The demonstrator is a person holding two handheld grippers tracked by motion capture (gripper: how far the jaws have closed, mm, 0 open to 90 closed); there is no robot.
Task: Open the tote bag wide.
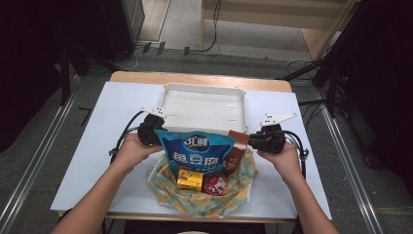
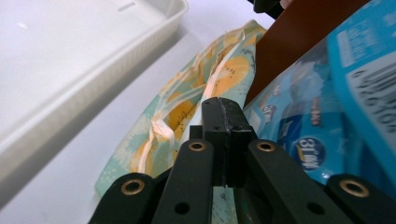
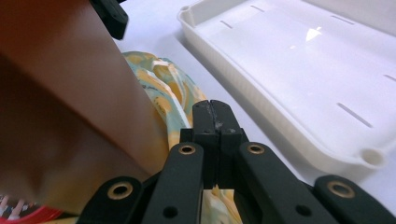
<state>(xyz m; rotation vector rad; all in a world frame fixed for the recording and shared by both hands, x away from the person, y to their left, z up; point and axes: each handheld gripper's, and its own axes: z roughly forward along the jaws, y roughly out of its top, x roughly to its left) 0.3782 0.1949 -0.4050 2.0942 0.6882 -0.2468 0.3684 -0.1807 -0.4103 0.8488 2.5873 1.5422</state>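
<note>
A: High view: where is the cloth bag (image 1: 204, 195) from my tools?
B: Between them: left tool (image 1: 152, 131) at its 10 o'clock, right tool (image 1: 263, 139) at 2; white tray (image 1: 204, 90) at 12.

A: Left tool view?
B: Jaws together, pinching the rim.

A: Right tool view?
B: The same; brown packet (image 3: 60, 102) at 10.

A floral cloth bag (image 1: 204, 192) lies open on the table's near edge, holding an upright blue snack pouch (image 1: 197, 152), a brown packet (image 1: 237, 150) beside it, a yellow box (image 1: 190, 179) and a red round tin (image 1: 214, 184).
</note>
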